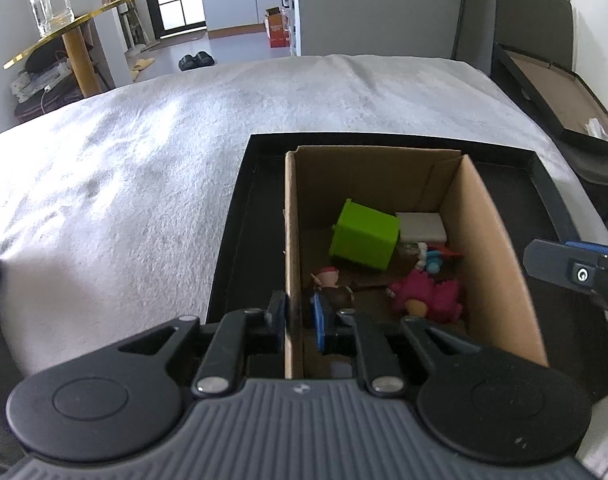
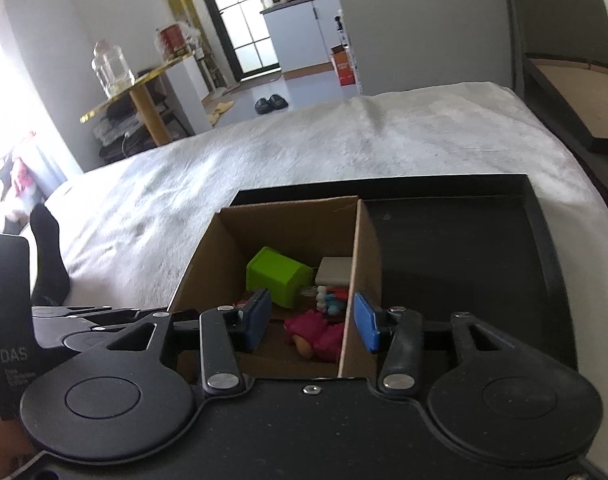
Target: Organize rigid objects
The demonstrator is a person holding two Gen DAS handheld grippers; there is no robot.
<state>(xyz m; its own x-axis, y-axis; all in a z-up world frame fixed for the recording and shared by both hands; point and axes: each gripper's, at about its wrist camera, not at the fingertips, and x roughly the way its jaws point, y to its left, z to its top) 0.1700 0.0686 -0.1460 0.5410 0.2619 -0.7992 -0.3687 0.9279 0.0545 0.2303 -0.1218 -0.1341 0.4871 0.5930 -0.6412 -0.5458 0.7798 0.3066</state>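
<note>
Cardboard box (image 1: 488, 240): stands open-topped inside a black tray (image 1: 239, 216), set against the tray's left edge; the tray's right part is bare in the right wrist view.
Black tray: lies on a bed covered with a white blanket (image 1: 143, 152), toward the blanket's near right side.
Green block (image 1: 364, 236): tipped on its side on the box floor, near the far wall, touching or just beside a white slab (image 1: 422, 226) in the far right corner.
Pink plush figure (image 1: 428, 296): lies on the box floor against the right wall, nearer than the green block.
Small figures: a little doll with a red cap (image 1: 328, 278) sits by the left wall; a blue, white and red toy (image 1: 432, 258) lies between the green block and the pink figure.
Left gripper (image 1: 299, 320): straddles the near end of the box's left wall, one pad outside and the blue pad inside; the gap is narrow, and whether the pads press on the cardboard cannot be told.
Right gripper (image 2: 314, 322): its jaws stand apart astride the box's right wall, left pad inside the box above the pink figure, right pad outside over the tray; neither pad touches the cardboard.
Background: a foot in a black sock (image 2: 47, 256) rests at the blanket's left edge.
</note>
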